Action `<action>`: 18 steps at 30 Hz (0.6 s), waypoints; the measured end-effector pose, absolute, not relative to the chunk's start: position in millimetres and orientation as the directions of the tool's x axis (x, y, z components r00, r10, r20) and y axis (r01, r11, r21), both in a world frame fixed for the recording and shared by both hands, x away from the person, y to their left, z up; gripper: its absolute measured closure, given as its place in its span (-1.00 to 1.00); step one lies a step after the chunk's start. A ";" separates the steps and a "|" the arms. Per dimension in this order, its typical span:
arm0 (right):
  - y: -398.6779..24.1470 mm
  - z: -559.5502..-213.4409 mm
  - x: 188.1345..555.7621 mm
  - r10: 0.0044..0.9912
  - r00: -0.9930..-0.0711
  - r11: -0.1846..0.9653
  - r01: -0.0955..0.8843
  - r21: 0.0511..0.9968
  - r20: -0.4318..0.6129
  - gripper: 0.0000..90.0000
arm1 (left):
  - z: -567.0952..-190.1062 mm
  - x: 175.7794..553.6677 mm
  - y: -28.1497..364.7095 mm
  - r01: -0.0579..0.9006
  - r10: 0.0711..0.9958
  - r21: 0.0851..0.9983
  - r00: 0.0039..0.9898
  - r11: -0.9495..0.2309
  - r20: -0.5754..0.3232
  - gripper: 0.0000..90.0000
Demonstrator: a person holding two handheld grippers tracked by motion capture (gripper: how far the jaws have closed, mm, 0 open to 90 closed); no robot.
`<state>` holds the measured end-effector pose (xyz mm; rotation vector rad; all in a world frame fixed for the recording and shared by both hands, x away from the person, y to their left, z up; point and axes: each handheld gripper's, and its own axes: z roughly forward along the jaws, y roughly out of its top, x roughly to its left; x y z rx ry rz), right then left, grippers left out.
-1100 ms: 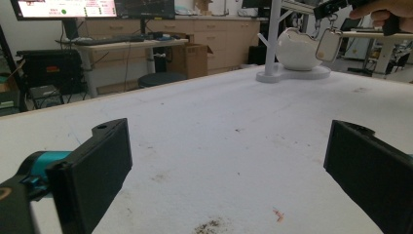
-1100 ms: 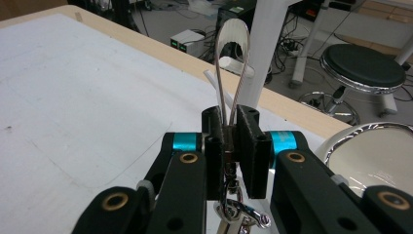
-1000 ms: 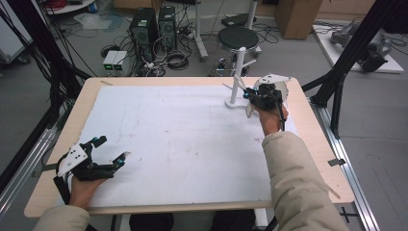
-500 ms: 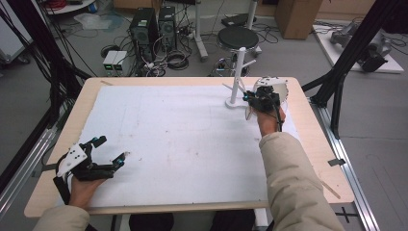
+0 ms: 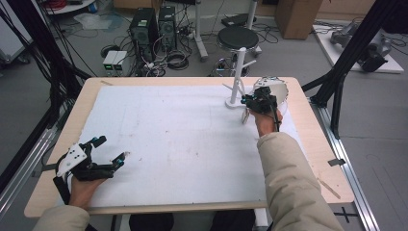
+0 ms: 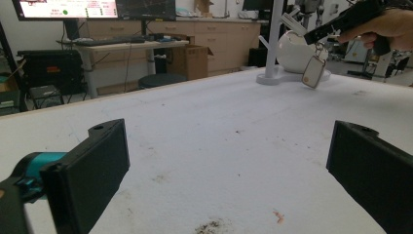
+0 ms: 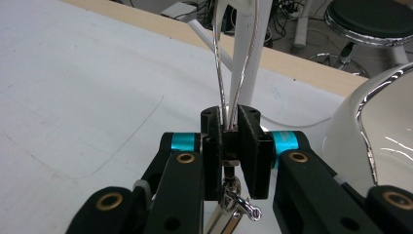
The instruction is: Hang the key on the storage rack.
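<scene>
My right gripper (image 5: 246, 100) hovers just right of a white peg stand (image 5: 237, 72) at the table's far right. In the right gripper view the gripper (image 7: 231, 127) is shut on a thin silver wire loop (image 7: 218, 73), which rises in front of the stand's post (image 7: 251, 53). A metal clasp (image 7: 239, 204) hangs below the jaws. A pale tag (image 6: 313, 72) dangles under it, also seen as the tag (image 5: 245, 117) in the high view. My left gripper (image 5: 111, 149) rests at the near left edge, open, with nothing between its jaws.
A white bowl (image 5: 278, 89) with a shiny rim sits right behind the stand, close to my right hand. A white mat (image 5: 173, 139) covers most of the wooden table (image 5: 315, 144). Black frame posts stand at both sides.
The right hand has shifted only slightly beside the stand, still gripping the wire loop. The left gripper has stayed put.
</scene>
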<state>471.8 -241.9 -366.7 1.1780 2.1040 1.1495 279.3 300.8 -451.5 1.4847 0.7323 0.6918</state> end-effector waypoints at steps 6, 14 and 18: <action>-240.8 -369.6 473.9 0.845 -0.534 0.275 0.472 0.837 0.023 0.60 | -451.5 279.2 301.1 0.036 0.789 0.999 0.614 -0.016 -0.009 -0.95; -250.2 -364.0 468.6 0.825 -0.559 0.231 0.474 0.850 0.088 0.34 | -451.6 279.5 301.7 0.039 0.791 0.999 0.611 -0.013 -0.014 -0.95; -253.2 -353.7 457.5 0.803 -0.581 0.196 0.465 0.863 0.130 -0.30 | -451.6 279.1 301.4 0.035 0.793 0.999 0.609 -0.016 -0.009 -0.95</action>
